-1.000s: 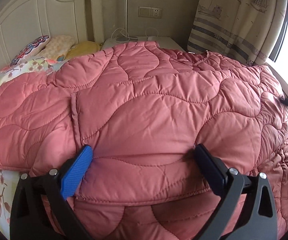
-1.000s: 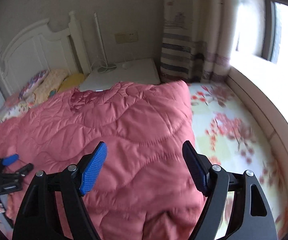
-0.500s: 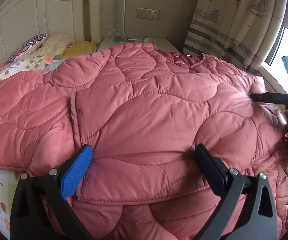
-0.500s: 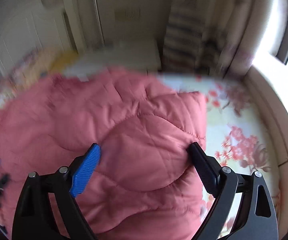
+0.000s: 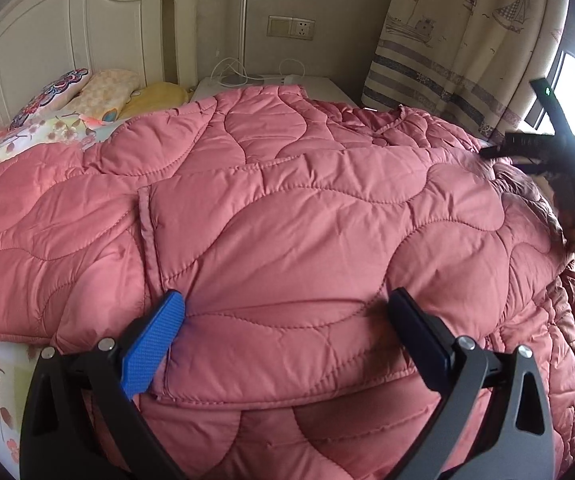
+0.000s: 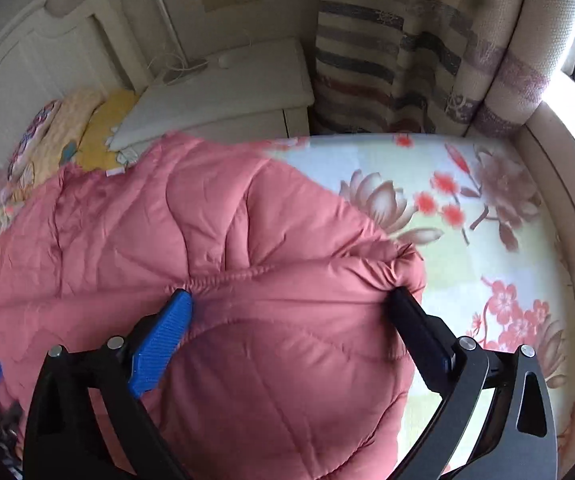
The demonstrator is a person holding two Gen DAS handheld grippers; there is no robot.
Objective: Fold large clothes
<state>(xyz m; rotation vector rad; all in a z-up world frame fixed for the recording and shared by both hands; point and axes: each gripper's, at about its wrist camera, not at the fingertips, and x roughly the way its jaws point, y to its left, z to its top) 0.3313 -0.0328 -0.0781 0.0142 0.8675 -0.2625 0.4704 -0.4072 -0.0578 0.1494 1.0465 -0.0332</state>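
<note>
Spread across the floral bed (image 6: 487, 208), the pink quilted coat (image 5: 287, 220) sits under both wide-open tools, left gripper (image 5: 287, 328) hovering, right gripper (image 6: 291, 312) just spreading to straddle the gathered cuff, likely lining up a grab.

Pink quilted padded coat (image 5: 287, 220), wavy stitching, spread puffy across floral bedsheet, one sleeve bunched at elastic cuff

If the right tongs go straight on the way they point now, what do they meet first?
Most likely the pink quilted coat: the right tongs stand wide open just over its gathered seam, with the padded fabric directly ahead. Whether the tips already touch it is unclear.
</note>
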